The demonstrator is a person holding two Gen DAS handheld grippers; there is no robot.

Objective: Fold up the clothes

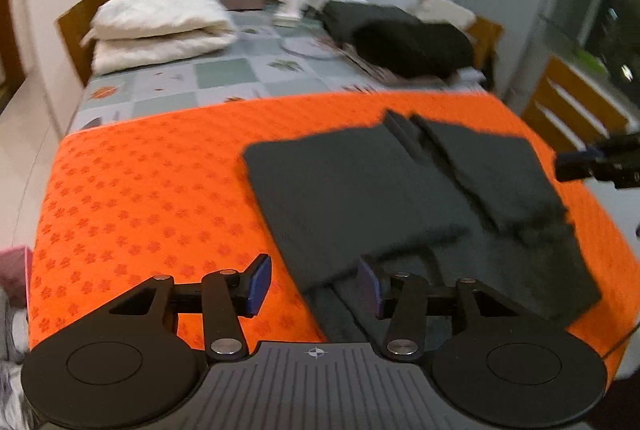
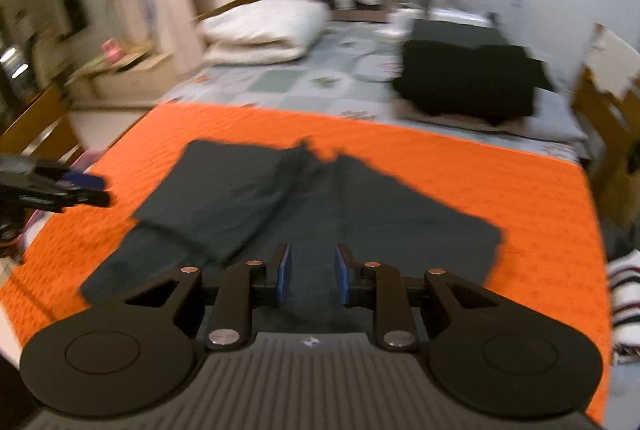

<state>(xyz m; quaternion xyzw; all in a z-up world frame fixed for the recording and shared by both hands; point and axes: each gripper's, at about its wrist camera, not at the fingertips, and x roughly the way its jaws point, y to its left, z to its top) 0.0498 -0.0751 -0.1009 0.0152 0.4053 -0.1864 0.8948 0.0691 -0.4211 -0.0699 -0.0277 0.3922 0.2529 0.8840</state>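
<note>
A dark garment (image 1: 408, 198), partly folded, lies on the orange cloth (image 1: 140, 190). The left gripper (image 1: 316, 284) tilts down at its six o'clock edge, jaws released, nothing between. The right gripper (image 2: 312, 272), at three o'clock, tilts down over it, jaws apart and empty.

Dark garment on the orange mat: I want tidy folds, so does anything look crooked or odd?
The garment is only part folded: its two flaps meet unevenly, leaving a ragged gap near the far edge, and the lower layer sticks out askew.
</note>
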